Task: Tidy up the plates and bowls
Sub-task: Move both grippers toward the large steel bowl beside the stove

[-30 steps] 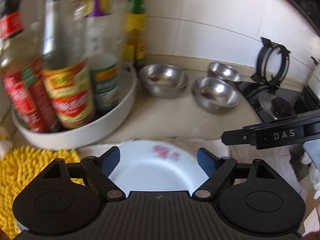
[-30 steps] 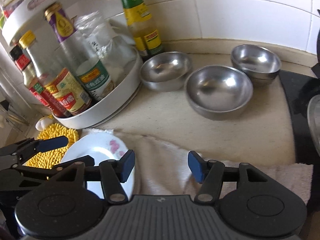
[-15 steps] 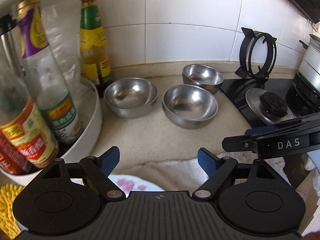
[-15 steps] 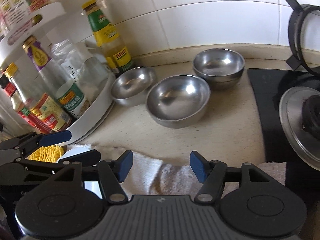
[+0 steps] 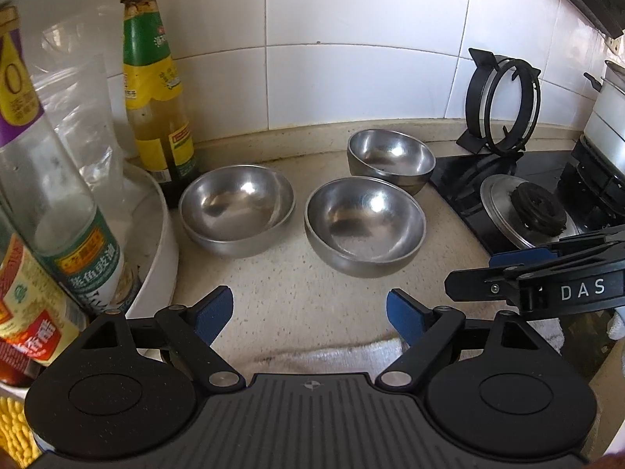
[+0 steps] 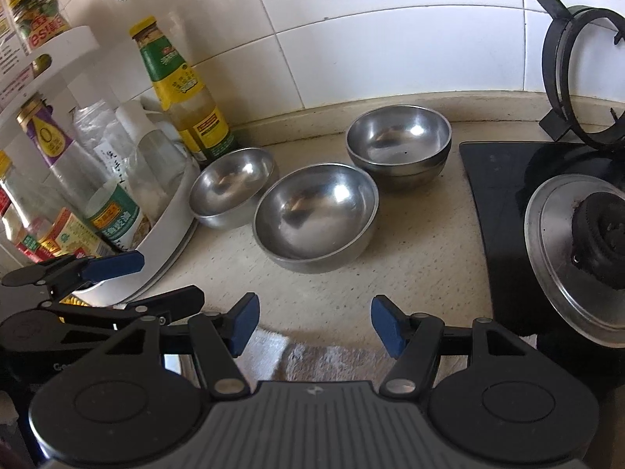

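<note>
Three steel bowls stand on the beige counter: a left bowl (image 5: 236,211) (image 6: 232,187), a larger middle bowl (image 5: 365,225) (image 6: 316,222), and a back right bowl (image 5: 391,159) (image 6: 398,150) that looks like two stacked. My left gripper (image 5: 309,314) is open and empty, short of the bowls. My right gripper (image 6: 315,323) is open and empty, also short of the middle bowl. The right gripper shows in the left wrist view (image 5: 543,273); the left gripper shows in the right wrist view (image 6: 113,285). The white plate is hidden in both views.
A white turntable rack (image 5: 162,250) (image 6: 172,215) with sauce bottles stands at left. A green-labelled bottle (image 5: 156,97) (image 6: 183,90) stands by the tiled wall. A black hob (image 6: 504,211) with a burner (image 5: 537,211) lies right. A white towel (image 6: 312,359) lies under the grippers.
Both grippers have moved right and forward toward the bowls. The white plate and yellow mat have dropped out of the left view. Both stay open.
</note>
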